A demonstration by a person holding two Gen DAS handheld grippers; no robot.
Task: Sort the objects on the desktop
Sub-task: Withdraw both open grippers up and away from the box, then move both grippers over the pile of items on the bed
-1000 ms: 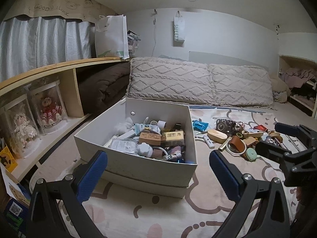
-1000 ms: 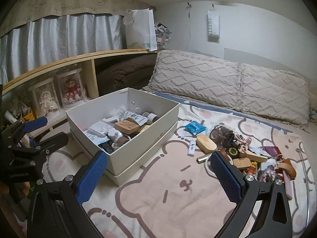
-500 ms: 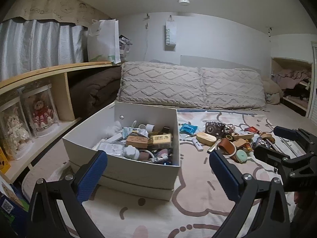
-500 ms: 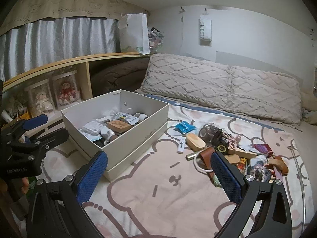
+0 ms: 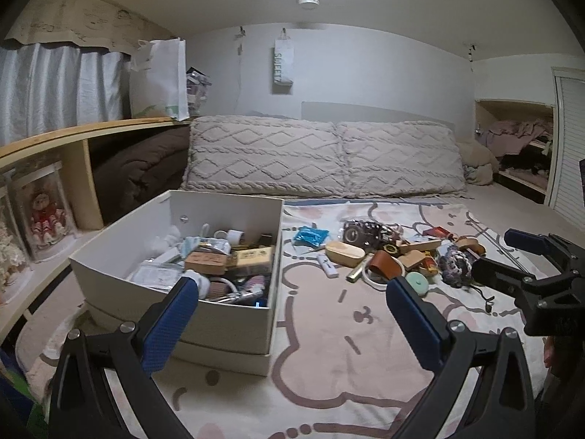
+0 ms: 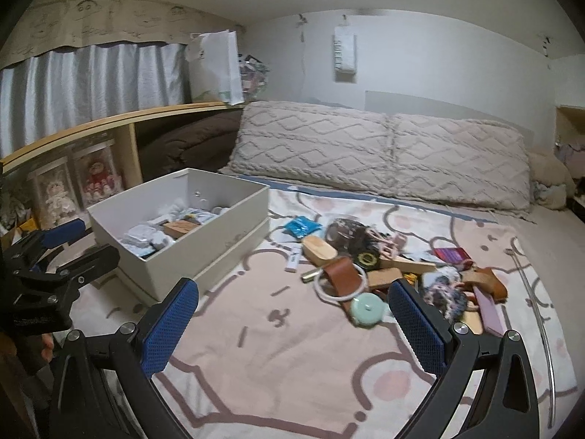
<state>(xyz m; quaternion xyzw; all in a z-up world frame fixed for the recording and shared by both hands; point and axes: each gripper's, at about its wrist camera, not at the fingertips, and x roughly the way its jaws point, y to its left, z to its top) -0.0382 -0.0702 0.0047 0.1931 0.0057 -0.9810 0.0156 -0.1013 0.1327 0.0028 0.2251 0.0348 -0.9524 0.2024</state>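
Both grippers are held above the bed (image 6: 292,384), neither touching anything.

Left gripper (image 5: 292,314): jaws spread wide, nothing between them. It hangs over the near right corner of the white box (image 5: 234,329).

Right gripper (image 6: 292,318): jaws also wide apart and empty, over bare blanket just short of the pile of loose items (image 6: 384,270).

Progress, as I judge it: partway. The box already holds a good layer of small things, among them a brown case (image 5: 205,262) and a yellowish carton (image 5: 252,256). Still out on the blanket, right of the box:
- blue packet (image 6: 302,227)
- white stick (image 6: 293,259)
- wooden oval piece (image 6: 319,250)
- brown leather strap (image 6: 342,278) lying across a white ring
- mint round disc (image 6: 367,309), nearest the right gripper's right finger
- dark camera-like object (image 6: 347,235)
- crocheted bundle (image 6: 444,294)
- pink flat case (image 6: 488,311)

A thin metal rod (image 6: 537,303) lies at the far right edge. So much of the sorting remains.

Compared with the frames from a second ago: the box and the pile lie as they did. Both cameras have drawn back and swung slightly, so the box sits further left in each view. The right gripper now has the mint disc closer to its finger. Jaw opening unchanged on both.
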